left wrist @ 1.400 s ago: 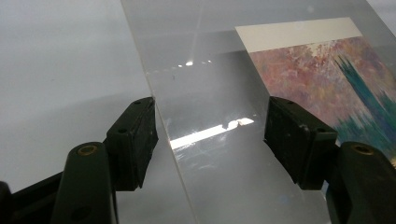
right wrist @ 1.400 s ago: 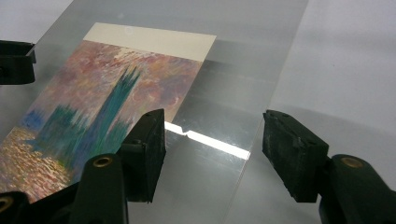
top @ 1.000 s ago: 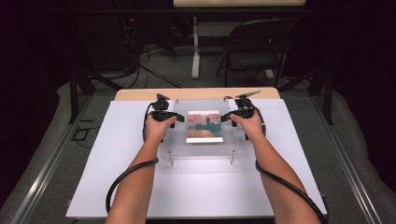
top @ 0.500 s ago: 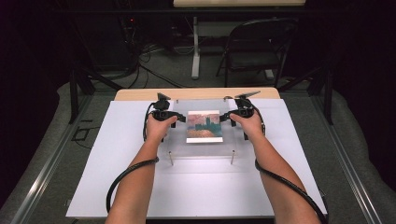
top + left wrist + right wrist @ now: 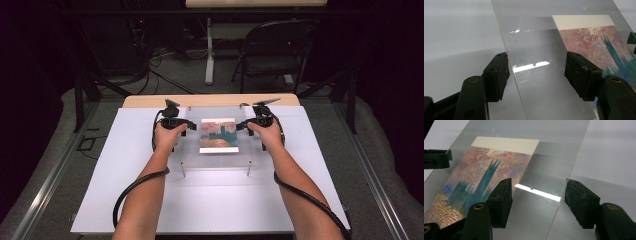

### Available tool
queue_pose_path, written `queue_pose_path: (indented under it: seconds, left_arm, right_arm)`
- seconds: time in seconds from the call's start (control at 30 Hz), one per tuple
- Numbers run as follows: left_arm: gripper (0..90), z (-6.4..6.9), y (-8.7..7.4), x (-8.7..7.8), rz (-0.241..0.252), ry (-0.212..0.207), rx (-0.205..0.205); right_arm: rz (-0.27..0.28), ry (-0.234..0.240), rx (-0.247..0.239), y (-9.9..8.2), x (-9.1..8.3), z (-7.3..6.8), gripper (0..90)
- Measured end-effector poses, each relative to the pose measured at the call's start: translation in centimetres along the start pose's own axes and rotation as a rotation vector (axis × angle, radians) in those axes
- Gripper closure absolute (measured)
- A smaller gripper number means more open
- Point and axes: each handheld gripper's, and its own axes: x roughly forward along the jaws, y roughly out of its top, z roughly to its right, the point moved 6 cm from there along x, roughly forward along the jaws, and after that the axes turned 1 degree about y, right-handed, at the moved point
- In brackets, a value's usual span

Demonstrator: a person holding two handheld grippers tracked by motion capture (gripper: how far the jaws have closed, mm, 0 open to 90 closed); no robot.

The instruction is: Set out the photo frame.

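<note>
1. The white table top (image 5: pixel 125 200) carries everything; it looks smooth, so anything nudged could skate across it.
2. The clear sheet (image 5: pixel 220 162) lies flat towards 12 o'clock of the table's middle, raised on short posts. If one side is lifted before the other, it may tilt and slide off them.
3. The painted print (image 5: pixel 218 135) lies under the sheet, near its 12 o'clock edge. A dragged sheet could pull it askew.
4. The left gripper (image 5: pixel 536 62) is at the sheet's 9 o'clock edge. Its jaws are wide and have just been closing, with the edge between them but not clamped. A shallow bite on slick plastic may slip.
5. The right gripper (image 5: pixel 539 187) is at the 3 o'clock edge. Its jaws are also wide and have just been closing astride the edge, so the risk is the same.
6. The posts (image 5: pixel 183 170) at the 6 o'clock edge look slim, and a sideways shove could topple them.
</note>
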Motion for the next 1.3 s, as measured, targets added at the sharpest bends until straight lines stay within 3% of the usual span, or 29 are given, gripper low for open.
queue_pose_path:
  seconds: [0.2, 0.33, 0.73, 1.0, 1.3]
  left_arm:
    - [39.8, 0.1, 0.1, -0.6, 0.014, -0.008, -0.003]
    - [41.9, 0.4, 0.2, -1.4, 0.030, -0.015, 0.008]
    - [48.5, 1.7, 0.4, -4.4, 0.069, -0.009, 0.078]
    - [52.0, 2.0, 0.2, -5.4, 0.090, -0.016, 0.082]
    - [53.2, 2.6, 0.1, -6.6, 0.096, -0.007, 0.123]
  right_arm:
    - [0.002, -0.003, -0.008, 0.0, -0.5, -0.3, 39.6]
    - [0.019, -0.003, -0.040, 0.2, -1.0, -0.5, 41.0]
    - [0.037, -0.038, -0.145, 0.5, -4.0, -2.5, 43.6]
    - [0.048, -0.045, -0.171, 0.4, -4.9, -3.1, 44.9]
    - [0.058, -0.049, -0.200, 0.3, -6.1, -3.7, 47.4]
